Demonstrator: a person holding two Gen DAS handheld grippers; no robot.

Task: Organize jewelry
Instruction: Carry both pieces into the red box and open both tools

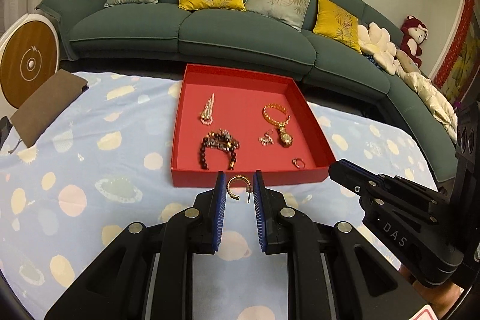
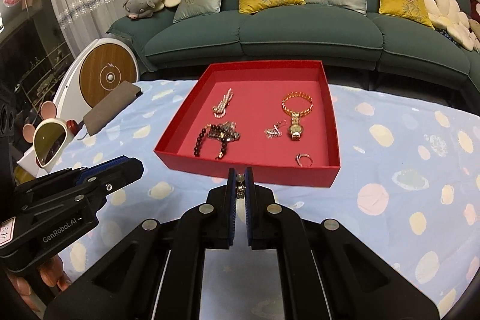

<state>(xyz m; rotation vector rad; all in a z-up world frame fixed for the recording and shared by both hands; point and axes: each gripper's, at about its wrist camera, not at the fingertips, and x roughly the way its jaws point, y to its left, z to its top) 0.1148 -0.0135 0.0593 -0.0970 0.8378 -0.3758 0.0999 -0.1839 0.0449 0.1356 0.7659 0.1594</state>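
Left wrist: sofa (image 1: pixel 192 29) behind red tray (image 1: pixel 249 180), nothing between.

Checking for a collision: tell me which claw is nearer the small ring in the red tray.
Right. The right claw hangs just outside the tray's front wall, left of the ring; the left claw sits farther left, past the tray's corner.

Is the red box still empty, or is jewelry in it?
Not empty: red box holds a gold bracelet, watch, and ring.
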